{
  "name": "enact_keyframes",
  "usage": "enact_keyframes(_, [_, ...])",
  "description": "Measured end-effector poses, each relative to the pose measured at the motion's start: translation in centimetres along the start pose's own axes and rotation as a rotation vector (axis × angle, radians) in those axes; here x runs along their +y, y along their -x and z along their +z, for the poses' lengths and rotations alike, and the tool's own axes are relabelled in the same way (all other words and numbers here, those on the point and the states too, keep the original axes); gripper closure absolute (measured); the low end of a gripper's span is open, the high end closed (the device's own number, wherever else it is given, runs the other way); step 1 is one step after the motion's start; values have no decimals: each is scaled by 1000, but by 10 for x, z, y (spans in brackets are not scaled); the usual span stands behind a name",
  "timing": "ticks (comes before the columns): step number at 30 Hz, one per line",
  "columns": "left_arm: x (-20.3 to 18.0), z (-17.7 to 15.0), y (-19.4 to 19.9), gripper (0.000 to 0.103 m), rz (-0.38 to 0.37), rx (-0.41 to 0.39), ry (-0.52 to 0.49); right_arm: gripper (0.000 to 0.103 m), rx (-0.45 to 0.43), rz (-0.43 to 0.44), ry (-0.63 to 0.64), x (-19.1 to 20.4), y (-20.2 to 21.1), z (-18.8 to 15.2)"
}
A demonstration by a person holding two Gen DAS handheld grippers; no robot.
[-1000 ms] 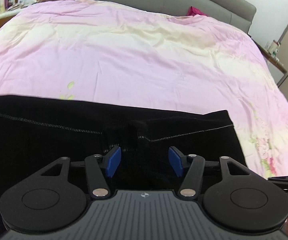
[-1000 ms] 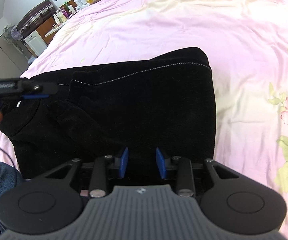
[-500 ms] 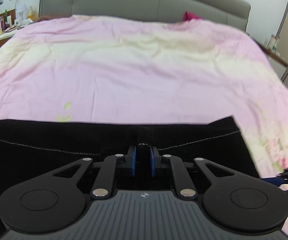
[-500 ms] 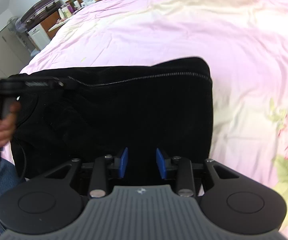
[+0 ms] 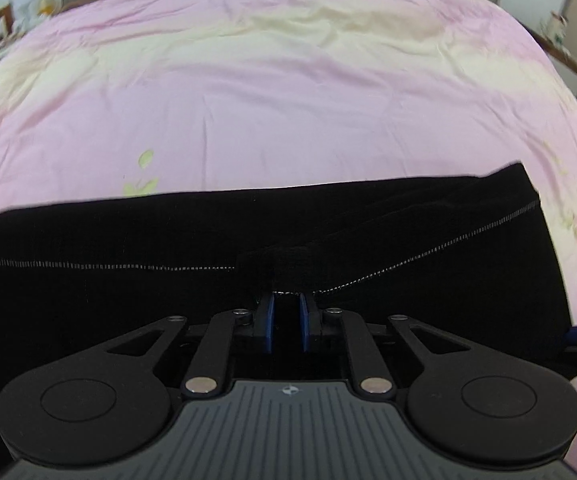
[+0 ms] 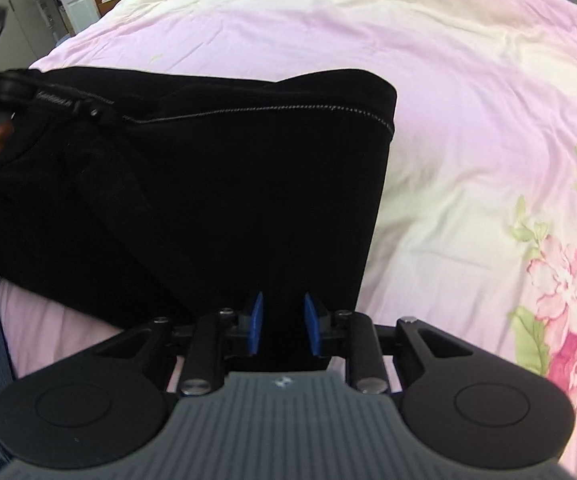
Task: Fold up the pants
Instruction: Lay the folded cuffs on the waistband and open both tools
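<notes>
A bed (image 5: 288, 92) in pink sheets filled both frames. Black pants (image 6: 216, 200) lay folded across its lower half. A bunched fold by the seam was pinched by the left claw (image 5: 286, 322). The right claw (image 6: 284, 324) had just been narrowing onto the pants' near edge, cloth lying between its pads.

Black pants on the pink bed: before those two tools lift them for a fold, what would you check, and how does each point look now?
1. Left tool pinching a bunch of the black pants: ok.
2. Right tool gripping cloth: cannot tell; its jaws have just been closing, with cloth between.
3. Pants lying flat: not ok, creased near the left tool.
4. Pink bedspread beyond clear for folding: ok.
5. Tools apart from each other: ok.
</notes>
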State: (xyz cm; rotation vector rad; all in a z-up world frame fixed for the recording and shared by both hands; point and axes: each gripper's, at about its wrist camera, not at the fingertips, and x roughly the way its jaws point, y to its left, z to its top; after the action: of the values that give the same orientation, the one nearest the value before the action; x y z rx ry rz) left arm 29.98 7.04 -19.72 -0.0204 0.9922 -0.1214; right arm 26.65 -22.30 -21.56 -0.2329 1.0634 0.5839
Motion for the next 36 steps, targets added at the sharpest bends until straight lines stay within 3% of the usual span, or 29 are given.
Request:
enact_keyframes(3, [-5,-1,5,87,13,-2,-45,83,23,16,-12,-2,8,-2])
enact_keyframes(7, [-4,2,26,79,12,-36,-25,84,61,21,13,-6,25,3])
enact_keyframes(10, [-6,4,53,79,24,-103,16,83,20,36,31,-6,45,9])
enact_keyframes(14, [-30,6,81,78,-47,-172,14,83,-46,20,44,2,52,16])
enact_keyframes(15, [-41,6,79,78,-46,-148,-28,83,-52,16,36,4,47,19])
enact_keyframes(18, [-67,-4,56,79,58,-34,-144,83,-34,31,35,14,30,22])
enact_keyframes(22, [-63,-27,27,83,123,77,-157,82,6,43,63,32,11,10])
enact_keyframes(26, [-57,-31,21,83,128,85,-151,81,6,50,109,43,12,0])
enact_keyframes(29, [-51,-26,18,83,119,107,-152,83,2,67,109,34,26,11])
enact_keyframes(33, [-42,-20,13,82,91,121,-145,82,-42,-31,148,8,37,48])
enact_keyframes(36, [-37,-20,10,82,78,117,-147,82,-39,-38,97,-18,23,88])
